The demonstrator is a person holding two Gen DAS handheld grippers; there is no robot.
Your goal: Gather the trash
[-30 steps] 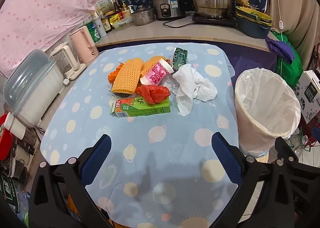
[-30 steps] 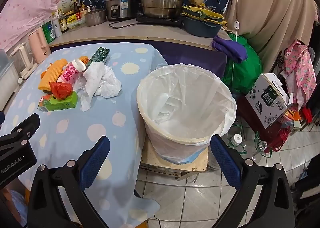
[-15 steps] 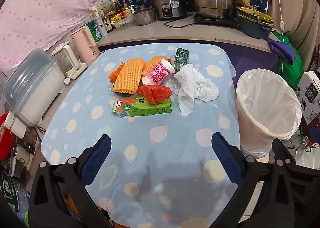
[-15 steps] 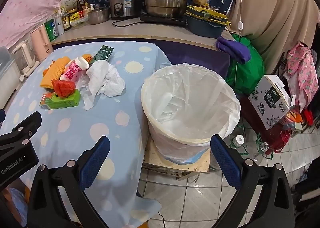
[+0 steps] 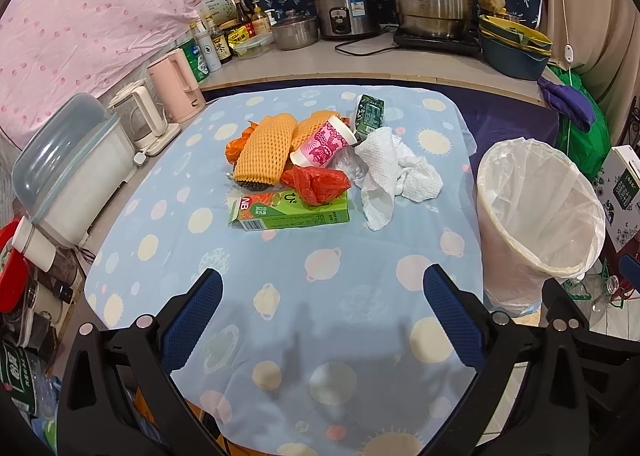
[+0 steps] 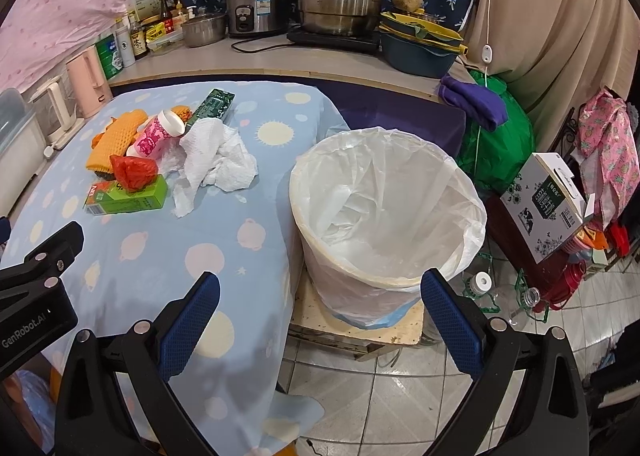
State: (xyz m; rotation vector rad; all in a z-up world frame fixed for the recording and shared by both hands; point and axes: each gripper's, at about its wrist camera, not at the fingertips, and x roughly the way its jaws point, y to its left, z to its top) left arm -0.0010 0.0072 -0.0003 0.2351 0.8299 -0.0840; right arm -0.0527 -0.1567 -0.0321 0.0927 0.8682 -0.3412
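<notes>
Blue spotted tablecloth [image 5: 320, 256], trash heaped mid-table: green carton [image 5: 288, 212], paper towel [image 5: 394, 172], pink cup [image 5: 324, 144]. Lined bin [image 6: 384, 212] beside table. Left gripper [image 5: 322, 308] and right gripper [image 6: 320, 312] both spread apart, holding nothing. Probably approach stage; next, reaching toward carton.

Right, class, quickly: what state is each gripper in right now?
Left gripper: open, holding nothing.
Right gripper: open, holding nothing.

Black gripper [image 5: 322, 304] frames – blue textured pads [image 5: 192, 320], silver screws.
</notes>
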